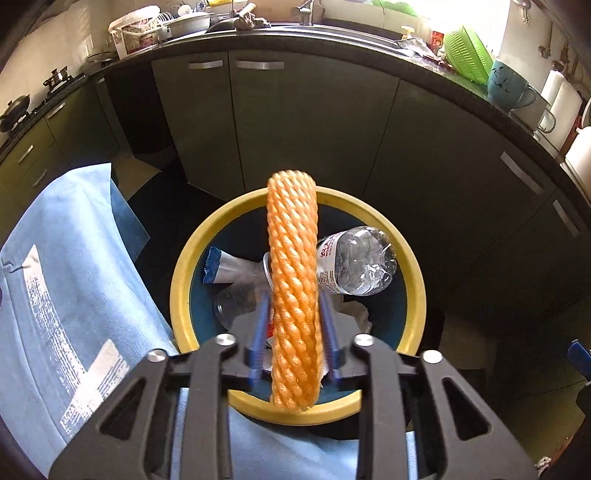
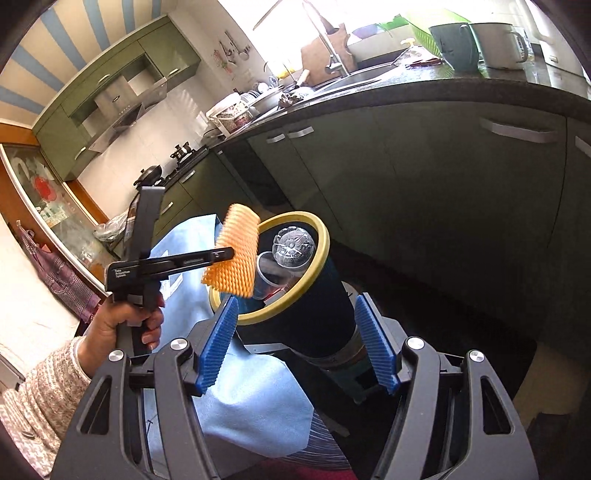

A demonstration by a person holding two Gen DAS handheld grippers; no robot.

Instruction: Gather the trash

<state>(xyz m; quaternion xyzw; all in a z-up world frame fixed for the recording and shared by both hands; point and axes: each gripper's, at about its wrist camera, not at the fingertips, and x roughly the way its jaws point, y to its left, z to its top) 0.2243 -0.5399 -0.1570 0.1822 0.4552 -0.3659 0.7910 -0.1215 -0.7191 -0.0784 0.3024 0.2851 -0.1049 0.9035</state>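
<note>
My left gripper (image 1: 293, 306) is shut on an orange foam fruit net (image 1: 293, 288) and holds it over the mouth of a dark bin with a yellow rim (image 1: 413, 273). Inside the bin lie a crushed clear plastic bottle (image 1: 356, 262), a blue-edged wrapper (image 1: 221, 264) and a clear cup (image 1: 231, 304). In the right wrist view the net (image 2: 232, 253) hangs just left of the bin's rim (image 2: 321, 251), held by the left gripper (image 2: 221, 256). My right gripper (image 2: 295, 325) is open and empty, its blue pads (image 2: 218, 343) either side of the bin's body.
A light blue cloth (image 1: 66, 277) covers the surface left of the bin. Green kitchen cabinets (image 1: 295, 129) and a dark counter with a sink, bucket (image 1: 135, 33), green colander (image 1: 467, 55) and mugs stand behind. A hob with pots (image 2: 155, 173) is at far left.
</note>
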